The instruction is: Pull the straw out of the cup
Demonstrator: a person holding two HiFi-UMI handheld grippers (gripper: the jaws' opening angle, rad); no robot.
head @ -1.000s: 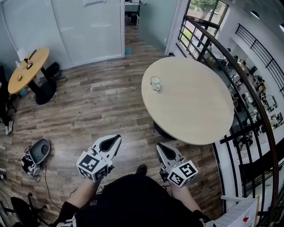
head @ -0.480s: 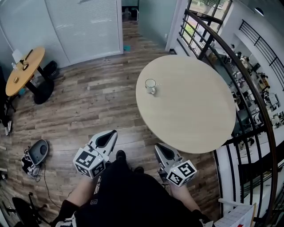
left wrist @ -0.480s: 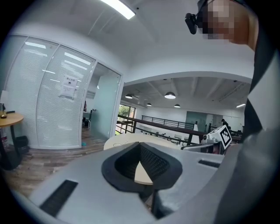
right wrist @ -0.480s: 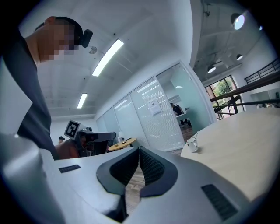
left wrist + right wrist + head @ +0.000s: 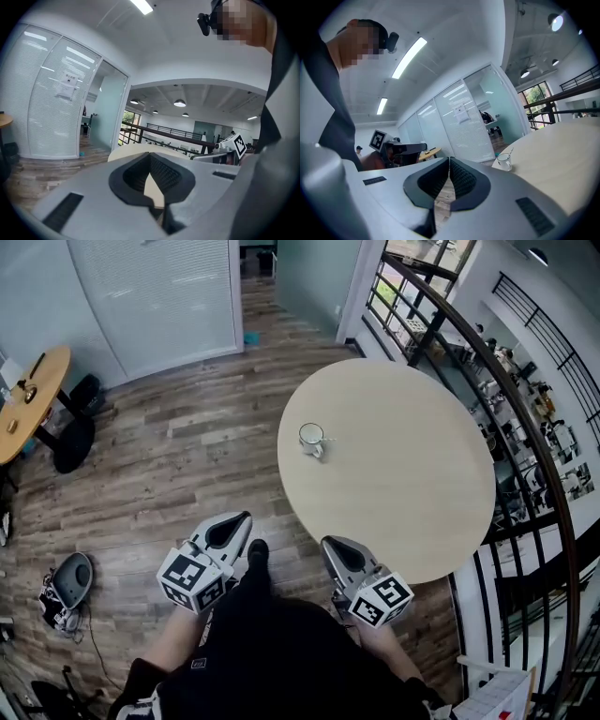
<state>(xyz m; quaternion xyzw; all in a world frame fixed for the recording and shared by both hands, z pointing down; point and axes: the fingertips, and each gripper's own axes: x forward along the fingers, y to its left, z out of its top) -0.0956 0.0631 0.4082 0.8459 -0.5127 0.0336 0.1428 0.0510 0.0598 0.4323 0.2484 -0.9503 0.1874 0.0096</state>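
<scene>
A clear glass cup (image 5: pixel 310 439) stands near the left edge of the round pale wooden table (image 5: pixel 403 474). In the right gripper view the cup (image 5: pixel 504 161) shows small and far ahead to the right, with a thin straw (image 5: pixel 510 152) leaning out of it. My left gripper (image 5: pixel 246 518) is held over the wooden floor, left of the table. Its jaws are shut and hold nothing (image 5: pixel 150 157). My right gripper (image 5: pixel 327 543) is at the table's near edge, well short of the cup. It is also shut and holds nothing (image 5: pixel 449 161).
A black curved railing (image 5: pixel 487 362) runs behind the table. Glass partition walls (image 5: pixel 150 296) close off the far side. A small round wooden table (image 5: pixel 23 404) stands at far left. A grey device with cables (image 5: pixel 66 579) lies on the floor at lower left.
The person has walked toward the round table. Both grippers have come closer to it, and the cup sits lower and nearer in the head view. Both jaws stay shut.
</scene>
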